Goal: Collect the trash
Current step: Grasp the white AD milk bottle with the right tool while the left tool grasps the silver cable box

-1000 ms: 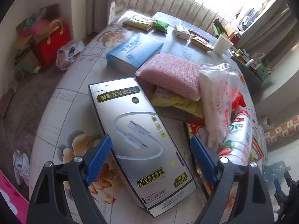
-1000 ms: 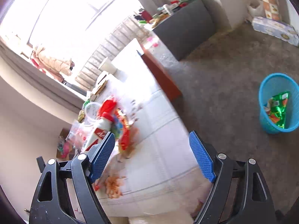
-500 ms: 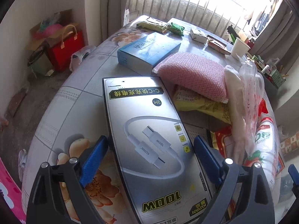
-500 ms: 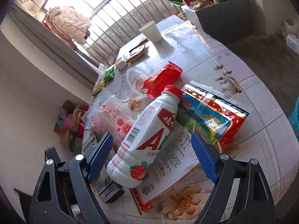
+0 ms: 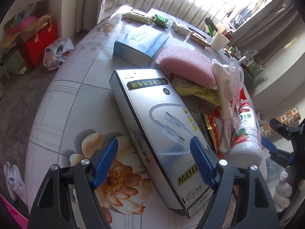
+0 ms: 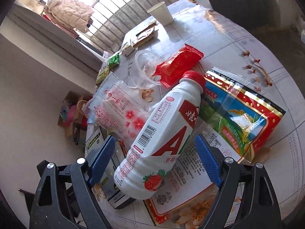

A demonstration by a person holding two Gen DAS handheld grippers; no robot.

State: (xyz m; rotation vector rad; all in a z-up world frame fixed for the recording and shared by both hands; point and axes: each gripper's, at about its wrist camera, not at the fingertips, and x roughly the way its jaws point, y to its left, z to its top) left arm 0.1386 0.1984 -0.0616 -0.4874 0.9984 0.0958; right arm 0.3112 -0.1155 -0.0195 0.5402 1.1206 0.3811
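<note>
A silver cable box (image 5: 158, 120) lies flat on the flowered table (image 5: 63, 103). My left gripper (image 5: 154, 160) hangs over the box's near end, jaws closing, and the pads do not press on it. A white strawberry-drink bottle (image 6: 162, 137) with a red cap lies on its side on a colourful foil bag (image 6: 234, 118). My right gripper (image 6: 155, 162) straddles the bottle's base, open, with gaps on both sides. In the left wrist view the bottle (image 5: 246, 137) lies right of the box, with the right gripper (image 5: 276, 148) beyond it.
More litter sits behind: a red wrapper (image 6: 177, 64), a clear cup (image 6: 144, 68), a flower-printed plastic bag (image 6: 118, 110), a paper cup (image 6: 161, 13), a pink padded pouch (image 5: 186, 66), a yellow packet (image 5: 196, 91) and a blue box (image 5: 141, 42). Bags stand on the floor at left (image 5: 38, 43).
My right gripper swung from the floor and a blue bin to the table, ending around the bottle. My left gripper moved in lower over the silver box and its jaws narrowed.
</note>
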